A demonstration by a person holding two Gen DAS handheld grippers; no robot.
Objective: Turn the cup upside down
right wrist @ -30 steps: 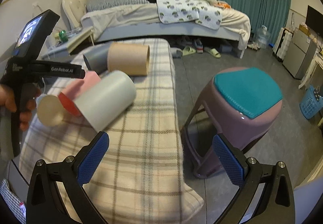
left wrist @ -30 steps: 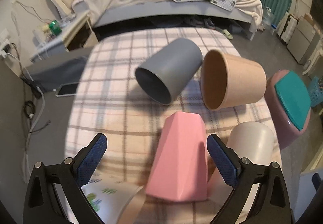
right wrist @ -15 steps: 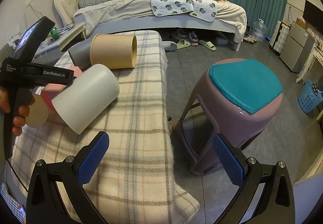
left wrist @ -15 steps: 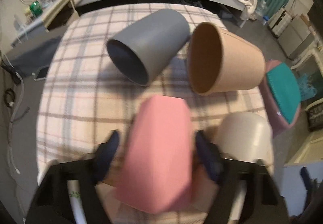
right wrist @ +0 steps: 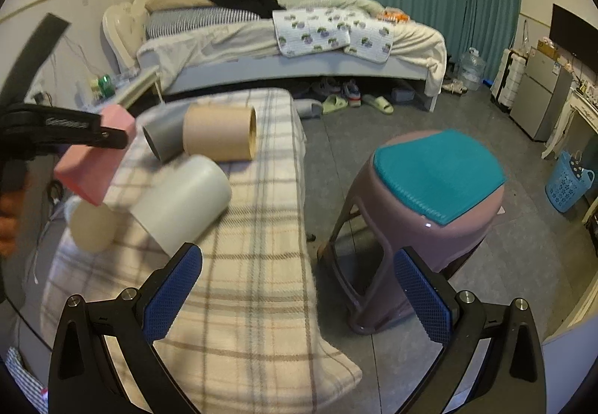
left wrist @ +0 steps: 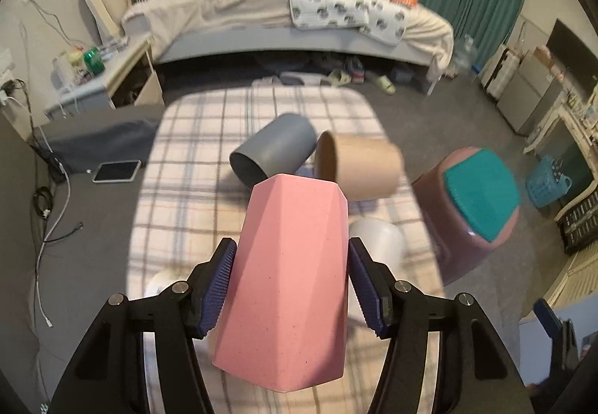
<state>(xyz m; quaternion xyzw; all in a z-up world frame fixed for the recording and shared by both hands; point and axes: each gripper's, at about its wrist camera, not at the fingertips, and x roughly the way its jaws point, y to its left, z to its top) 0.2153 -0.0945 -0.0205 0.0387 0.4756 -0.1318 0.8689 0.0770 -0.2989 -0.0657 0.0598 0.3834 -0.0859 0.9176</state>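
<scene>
Since the earlier frames the left gripper (left wrist: 287, 287) had closed in from a wide-open stance and clamped the pink cup (left wrist: 291, 279), lifting it off the plaid cloth (left wrist: 187, 197). Both blue pads (left wrist: 220, 287) pressed the cup's faceted sides at the lower centre of the left wrist view, its closed end pointing away toward the upper frame. Seen from the right wrist view, the same cup (right wrist: 95, 156) hung tilted at the left edge, clear of the cloth (the person's hand (right wrist: 9, 216) showed just below it). Behind the pink cup lay a grey cup (left wrist: 273, 156) and a tan cup (left wrist: 362, 167) on their sides, touching each other near frame centre, with a white cup (left wrist: 377, 238) on its side just right of the gripper. A small cream cup (right wrist: 91, 227) lay at the left, beside the white one. The right gripper (right wrist: 297, 294) hung spread apart and held nothing, at the bottom of its own view. A purple stool (right wrist: 422, 197) with a teal seat stood on the floor at right.
</scene>
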